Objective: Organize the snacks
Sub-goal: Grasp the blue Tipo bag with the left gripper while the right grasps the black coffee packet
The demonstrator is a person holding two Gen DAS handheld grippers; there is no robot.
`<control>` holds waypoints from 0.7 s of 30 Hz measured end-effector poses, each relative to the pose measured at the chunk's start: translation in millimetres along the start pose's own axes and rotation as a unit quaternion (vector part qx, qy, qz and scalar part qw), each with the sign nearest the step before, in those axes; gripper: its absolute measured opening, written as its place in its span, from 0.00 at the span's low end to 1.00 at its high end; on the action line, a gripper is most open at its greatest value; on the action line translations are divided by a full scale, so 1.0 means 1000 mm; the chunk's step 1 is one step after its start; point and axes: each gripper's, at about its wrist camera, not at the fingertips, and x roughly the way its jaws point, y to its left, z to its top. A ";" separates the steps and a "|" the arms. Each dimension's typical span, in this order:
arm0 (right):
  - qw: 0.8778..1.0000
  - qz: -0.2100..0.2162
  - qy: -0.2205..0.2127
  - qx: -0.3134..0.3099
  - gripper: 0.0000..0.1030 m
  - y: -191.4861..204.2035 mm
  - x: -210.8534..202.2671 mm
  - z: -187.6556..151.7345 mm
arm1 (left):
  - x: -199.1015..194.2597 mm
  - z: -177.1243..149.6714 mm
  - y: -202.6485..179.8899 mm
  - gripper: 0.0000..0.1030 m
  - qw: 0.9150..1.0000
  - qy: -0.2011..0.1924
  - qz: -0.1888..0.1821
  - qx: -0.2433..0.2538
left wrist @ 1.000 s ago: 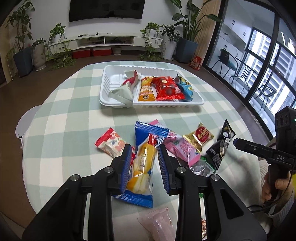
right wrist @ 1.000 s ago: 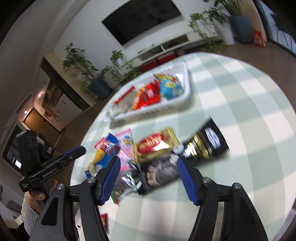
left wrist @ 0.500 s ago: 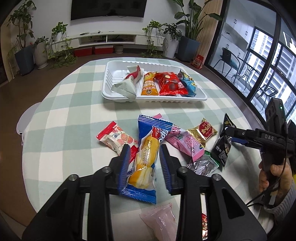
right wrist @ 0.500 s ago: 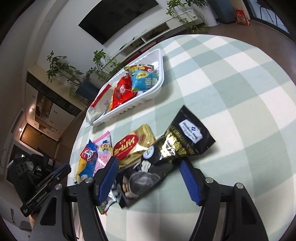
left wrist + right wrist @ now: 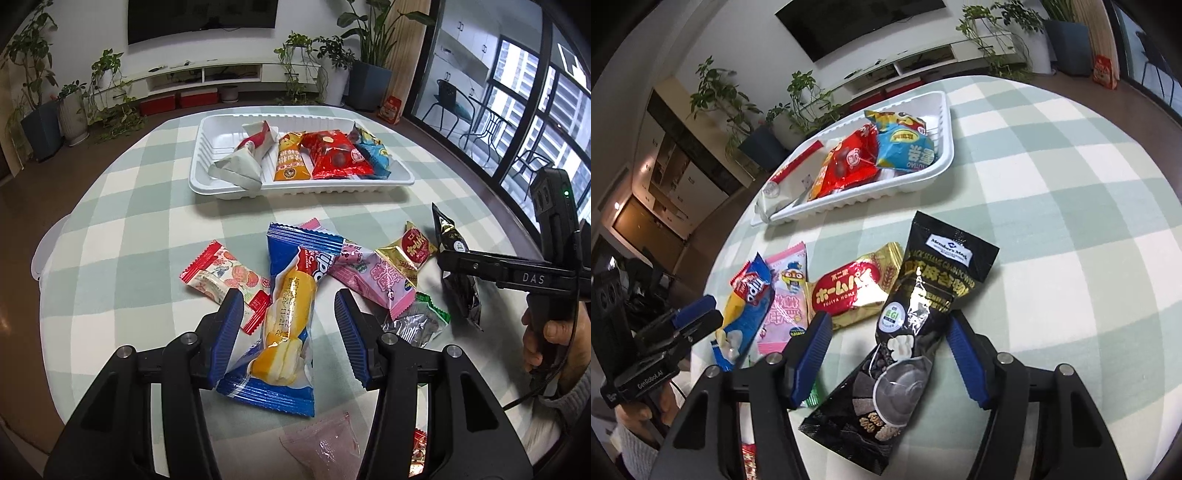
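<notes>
The left gripper [image 5: 288, 328], jaws just widened, straddles the blue cake packet [image 5: 290, 317] lying lengthwise toward the white tray [image 5: 207, 162]. The right gripper [image 5: 886, 354], narrowing, brackets the black sesame pouch [image 5: 916, 332] without pressing it.

The left gripper [image 5: 290, 317] is pointed steeply downward, and its jaws have just been opening, both pads standing clear. The right gripper [image 5: 888, 345] is tilted downward likewise; its jaws have just been closing yet are held apart. A hand [image 5: 546, 341] is wrapped around its handle.
</notes>
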 end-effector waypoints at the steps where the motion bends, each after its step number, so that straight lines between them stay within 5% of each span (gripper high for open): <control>1: 1.000 -0.005 -0.001 -0.005 0.60 0.001 0.000 -0.001 | 0.002 0.000 -0.001 0.48 1.000 0.001 0.000 0.004; 9: 0.999 -0.029 -0.003 -0.033 0.43 0.004 -0.001 -0.007 | 0.021 0.001 -0.009 0.48 0.999 0.019 0.006 0.037; 12: 0.999 -0.030 -0.004 -0.036 0.39 0.004 -0.002 -0.008 | 0.032 -0.001 -0.010 0.35 0.998 0.031 0.008 0.047; 21: 1.000 0.020 -0.002 0.009 0.33 -0.010 -0.006 -0.008 | 0.048 -0.004 -0.005 0.26 0.998 0.049 -0.006 0.035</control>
